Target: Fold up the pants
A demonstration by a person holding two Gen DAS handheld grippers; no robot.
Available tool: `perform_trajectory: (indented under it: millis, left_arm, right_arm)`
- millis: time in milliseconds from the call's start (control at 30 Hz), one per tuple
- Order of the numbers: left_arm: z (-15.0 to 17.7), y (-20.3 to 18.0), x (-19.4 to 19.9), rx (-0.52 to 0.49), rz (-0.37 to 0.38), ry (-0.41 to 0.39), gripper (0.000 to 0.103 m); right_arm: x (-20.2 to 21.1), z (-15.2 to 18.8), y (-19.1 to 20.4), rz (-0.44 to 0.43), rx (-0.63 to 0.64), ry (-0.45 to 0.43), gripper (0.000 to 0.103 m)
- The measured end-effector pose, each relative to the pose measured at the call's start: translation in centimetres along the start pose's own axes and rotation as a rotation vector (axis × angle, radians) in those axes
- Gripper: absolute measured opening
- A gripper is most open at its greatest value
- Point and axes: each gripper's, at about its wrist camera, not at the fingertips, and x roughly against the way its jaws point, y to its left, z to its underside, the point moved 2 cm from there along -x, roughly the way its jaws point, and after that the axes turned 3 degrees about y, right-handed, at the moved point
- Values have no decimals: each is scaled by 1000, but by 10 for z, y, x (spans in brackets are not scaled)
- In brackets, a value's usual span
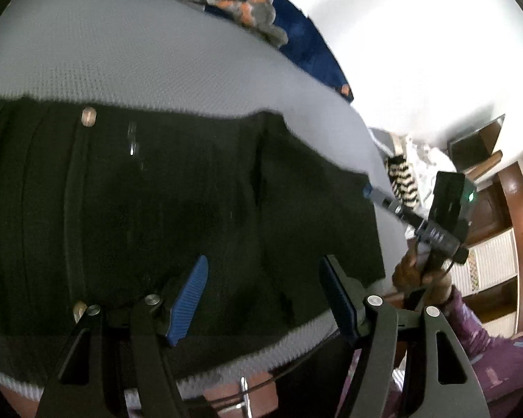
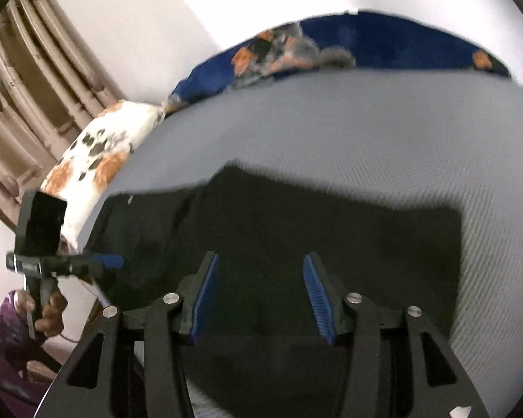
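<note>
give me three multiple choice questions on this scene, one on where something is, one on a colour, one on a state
1. Where do the pants lie?
A. on the grey mattress
B. on a wooden chair
C. in a basket

2. What colour are the pads on the gripper fingers?
A. red
B. blue
C. yellow

3. How are the two grippers?
A. both shut on cloth
B. one open, one shut
C. both open, holding nothing

Answers:
1 A, the black pants are spread flat on the grey mattress.
2 B, ribbed blue pads show on the fingers in both wrist views.
3 C, the left gripper and right gripper each show a wide gap between the fingers, with no cloth pinched.
</note>
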Motion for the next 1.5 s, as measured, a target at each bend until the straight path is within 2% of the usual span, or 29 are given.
perform_trajectory:
  millis: [67,133,167,267,300,367,400,500,567,667,733,767,800,833,900,967,1033,1067,1100,1133,1267,1367,1500]
  left_arm:
    - [7,-2,6,-10,-16,-5,67]
    - [11,-3,16,-11,-28,-20,67]
    - [13,-2,26,-3,-35,-38,67]
    - [16,9,58,36,-53,-106,67]
    - [17,16,69,61,-76,-130,69]
    - [17,38,93,136,-117,-178,70]
    - [18,49,103,167,-132,-193,72]
    - [14,85,127,223,-219,-211,72]
    - [8,107,134,219,-171,-225,74]
    - [-10,140,124,198,-148,-182,77]
    - [-21,155,109,174,-40,-138,77]
    - [-26,162,99,160,11,-88,77]
    - [-30,167,88,133,22,-49,77]
    - [-36,168,80,107,6,-33,76]
    - [-42,165,72,28,40,-25,77]
    - [-49,167,67,41,91,-17,77]
    - [-53,162,60,44,98,-17,77]
    - [-53,154,55,10,67,-5,73]
    - [-50,147,51,-15,42,19,54]
    - [-49,143,47,-26,6,34,41]
    - [-45,131,49,-49,-55,7,32]
    - [-44,120,62,-4,-20,-48,25]
    - [-44,75,77,-38,-11,-72,21]
  right_arm:
    - [-9,18,25,14,79,47,47]
    - [-19,29,52,129,216,84,47]
    - [-18,31,58,122,221,74,47]
    - [-14,29,73,17,141,12,47]
    - [-24,32,79,32,157,43,47]
    - [-53,42,90,102,234,165,44]
    - [-54,44,93,104,244,151,44]
    - [-31,36,90,-17,128,60,43]
    - [-14,29,78,-51,32,-1,46]
    - [0,29,64,-85,-74,-22,47]
    - [5,31,58,-78,-114,-23,48]
    - [7,34,57,-72,-127,-23,48]
    - [10,41,54,-67,-139,-23,48]
    - [11,39,53,-65,-148,-22,48]
    - [13,42,52,-60,-173,-21,49]
    - [12,41,50,-65,-196,-20,51]
    - [10,40,51,-72,-212,-23,53]
    - [9,39,52,-76,-221,-26,54]
    - [7,37,52,-89,-236,-30,54]
    - [7,36,52,-99,-246,-33,54]
    - [5,34,52,-123,-283,-45,55]
    - [7,38,49,-105,-281,-42,56]
    - [17,43,34,-103,-316,-61,56]
